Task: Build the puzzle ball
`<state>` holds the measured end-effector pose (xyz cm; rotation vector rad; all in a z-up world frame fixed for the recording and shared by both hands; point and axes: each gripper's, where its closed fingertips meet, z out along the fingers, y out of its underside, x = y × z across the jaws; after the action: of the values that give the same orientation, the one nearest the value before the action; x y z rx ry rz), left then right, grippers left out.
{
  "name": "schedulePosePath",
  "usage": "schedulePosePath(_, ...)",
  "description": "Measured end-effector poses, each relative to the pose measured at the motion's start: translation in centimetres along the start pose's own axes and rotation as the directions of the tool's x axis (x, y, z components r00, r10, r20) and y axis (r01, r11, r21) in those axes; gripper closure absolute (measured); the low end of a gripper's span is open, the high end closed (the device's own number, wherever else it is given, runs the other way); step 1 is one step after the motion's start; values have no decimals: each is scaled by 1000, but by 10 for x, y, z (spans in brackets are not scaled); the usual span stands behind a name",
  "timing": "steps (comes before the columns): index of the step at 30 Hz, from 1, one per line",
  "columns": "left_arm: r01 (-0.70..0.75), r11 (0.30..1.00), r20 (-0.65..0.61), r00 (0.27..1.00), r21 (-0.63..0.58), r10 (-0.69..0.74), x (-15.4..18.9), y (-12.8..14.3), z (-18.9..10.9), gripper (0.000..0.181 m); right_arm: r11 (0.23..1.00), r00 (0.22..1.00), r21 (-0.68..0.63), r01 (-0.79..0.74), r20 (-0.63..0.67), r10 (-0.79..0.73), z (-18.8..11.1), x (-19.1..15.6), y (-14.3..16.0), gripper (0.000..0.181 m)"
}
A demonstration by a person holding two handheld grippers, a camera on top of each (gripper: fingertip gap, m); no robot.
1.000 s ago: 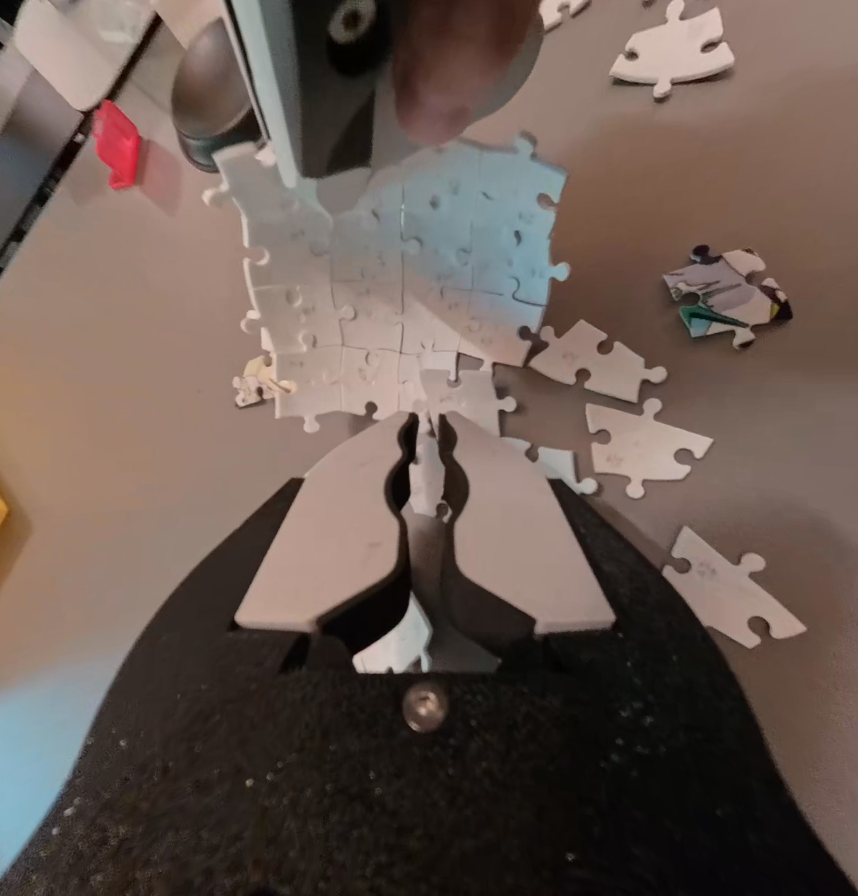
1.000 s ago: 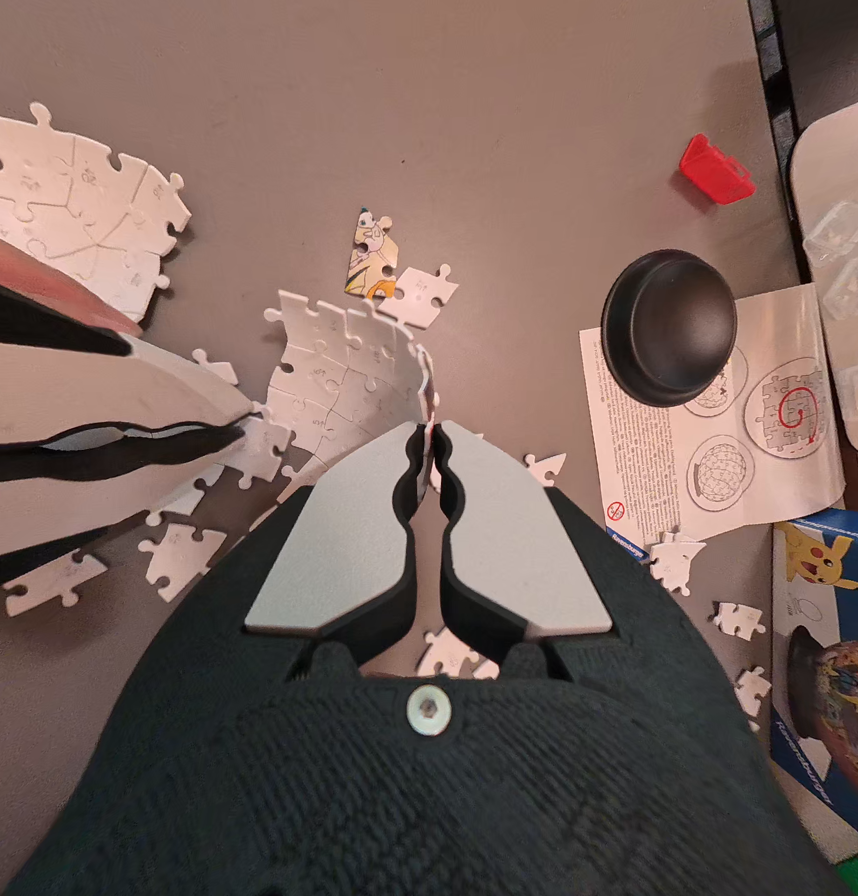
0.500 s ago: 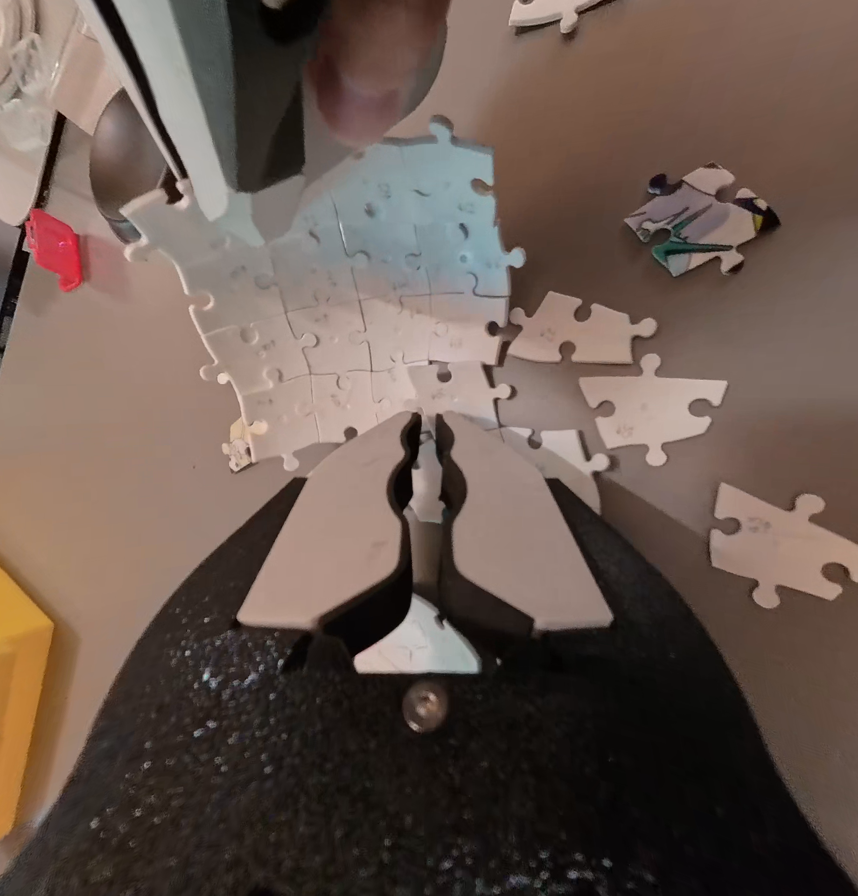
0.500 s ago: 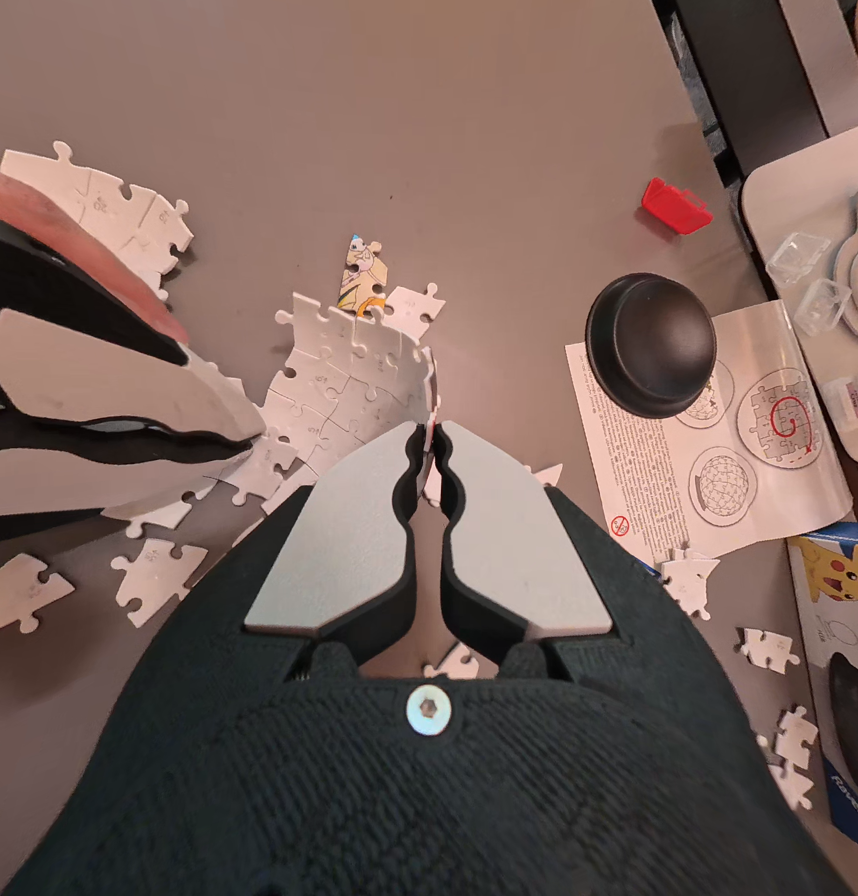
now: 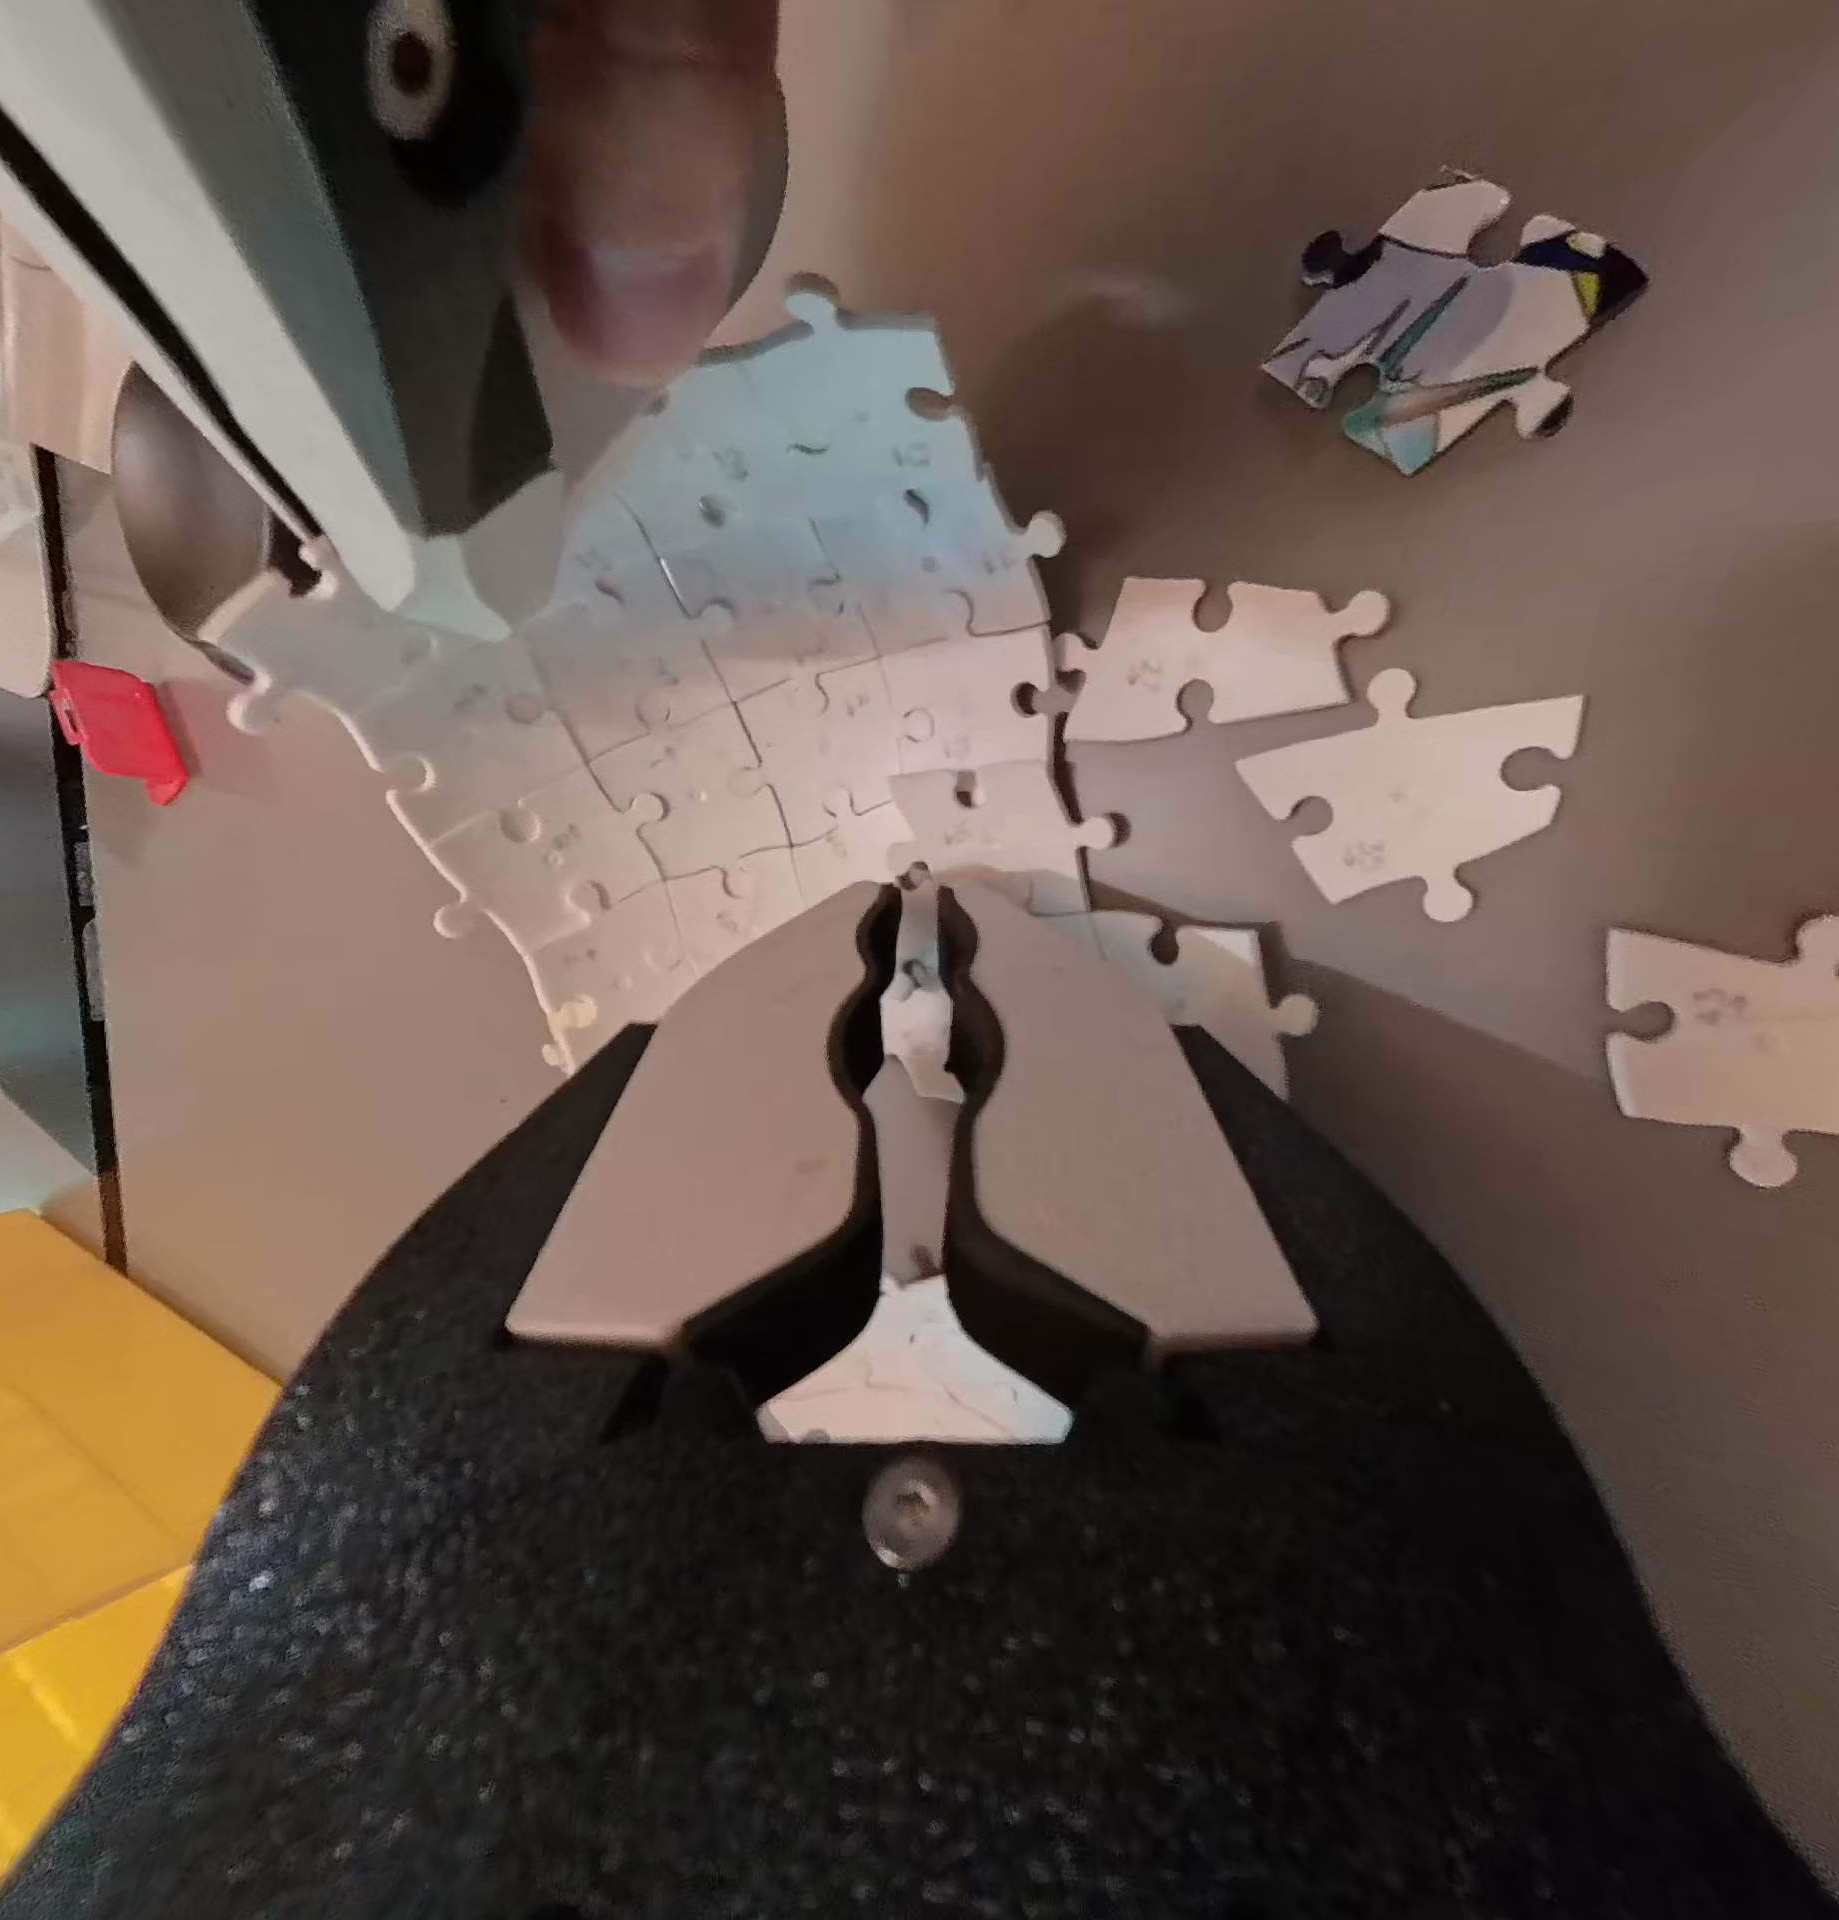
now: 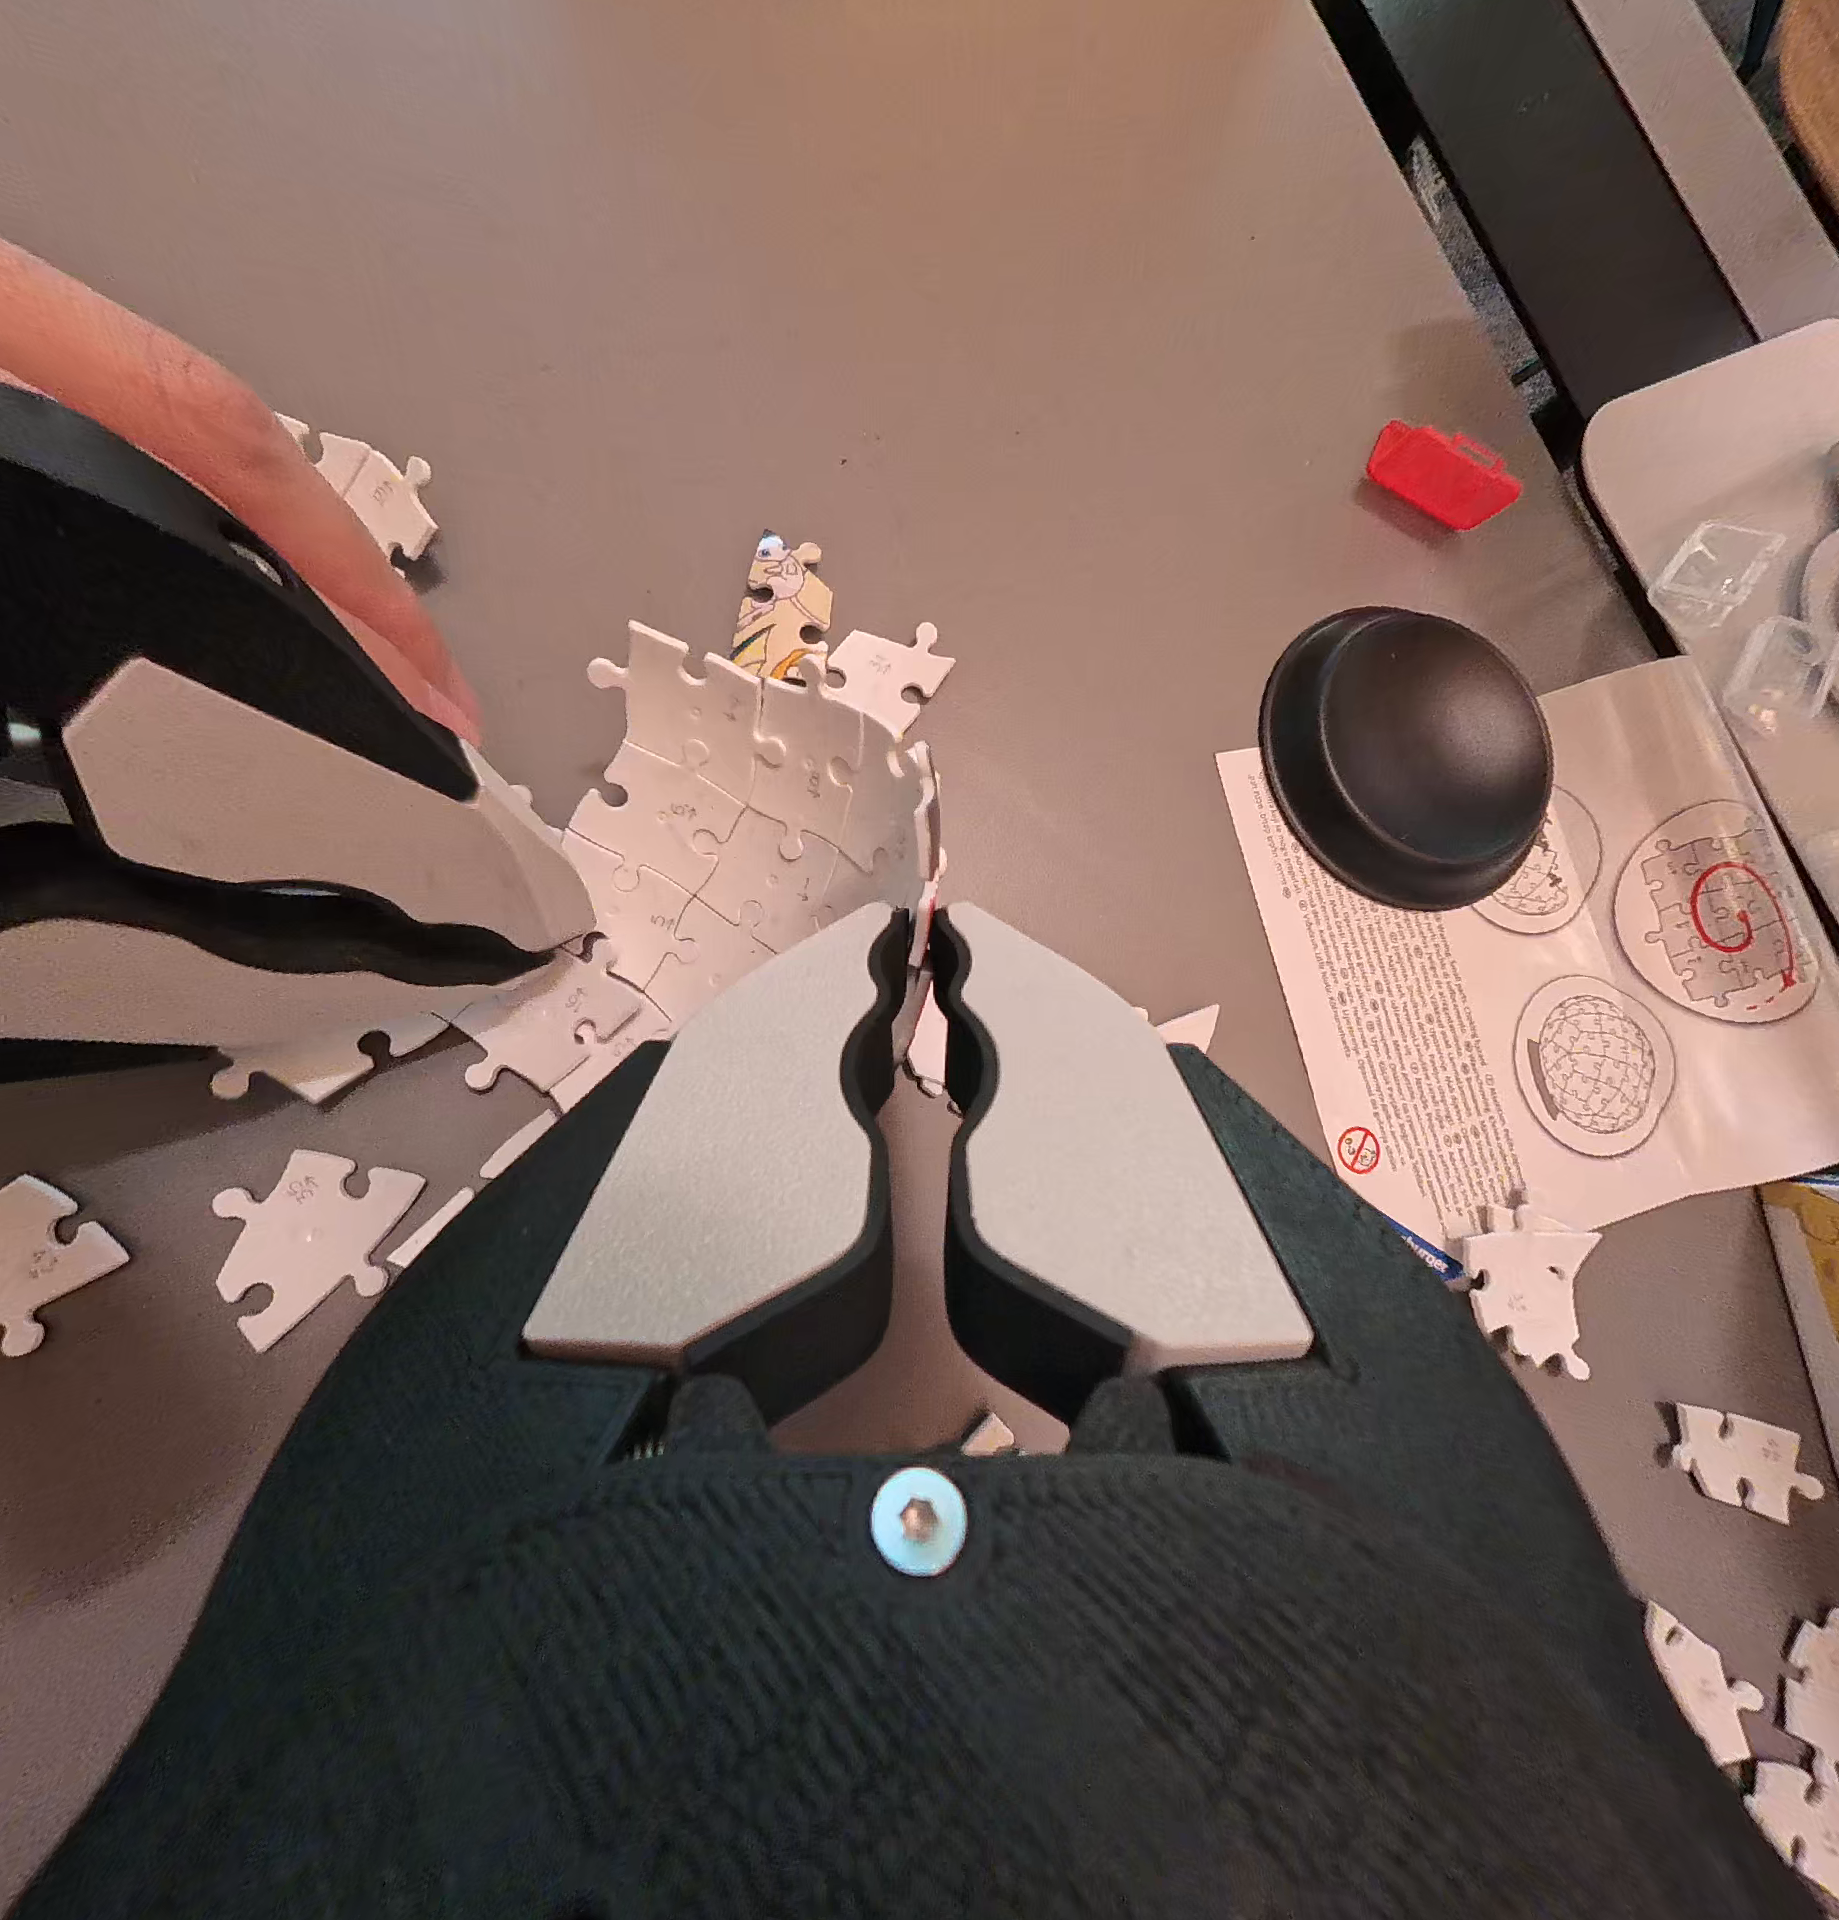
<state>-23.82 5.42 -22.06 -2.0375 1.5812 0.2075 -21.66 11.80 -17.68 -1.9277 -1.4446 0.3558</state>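
A curved, assembled white section of the puzzle ball [image 5: 769, 675] is held up off the grey table between both grippers. My left gripper [image 5: 915, 896] is shut on its near edge. My right gripper [image 6: 920, 920] is shut on the section's [image 6: 749, 831] right edge. The right gripper [image 5: 364, 571] shows at the top left of the left wrist view, the left gripper [image 6: 556, 940] at the left of the right wrist view. Loose white pieces [image 5: 1414, 800] [image 6: 302, 1236] lie on the table around the section. A printed piece [image 5: 1455, 332] [image 6: 785, 603] lies face up beyond it.
A black dome stand [image 6: 1403, 748] sits on an instruction sheet [image 6: 1580, 987] to the right. A small red object [image 6: 1440, 488], clear plastic tubs [image 6: 1715, 561], the puzzle box [image 6: 1829, 1299] and a heap of pieces [image 6: 1808, 1745] are farther right. A yellow box [image 5: 63, 1455] is at the left. The tips of one gripper are about 8 centimetres away from the tips of the other. From the left gripper's tips to the printed piece [image 6: 785, 603] is close to 9 centimetres.
Both grippers stay shut on the section. The section has been raised and turned, and the left gripper now sits higher and closer in the right wrist view.
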Motion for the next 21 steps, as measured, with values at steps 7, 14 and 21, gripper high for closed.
schedulePosePath(7,19,1000,-38,999,20,-18,4,-13,-1,178,1000,1000,-8,22,-2,-23,0,0,0,177)
schedulePosePath(14,46,999,-27,999,12,-46,4,-9,5,180,993,993,-36,116,37,-115,0,-1,-5,177)
schedulePosePath(21,72,997,5,997,-18,-72,5,-4,3,181,965,967,-96,245,92,-236,9,-3,-14,177)
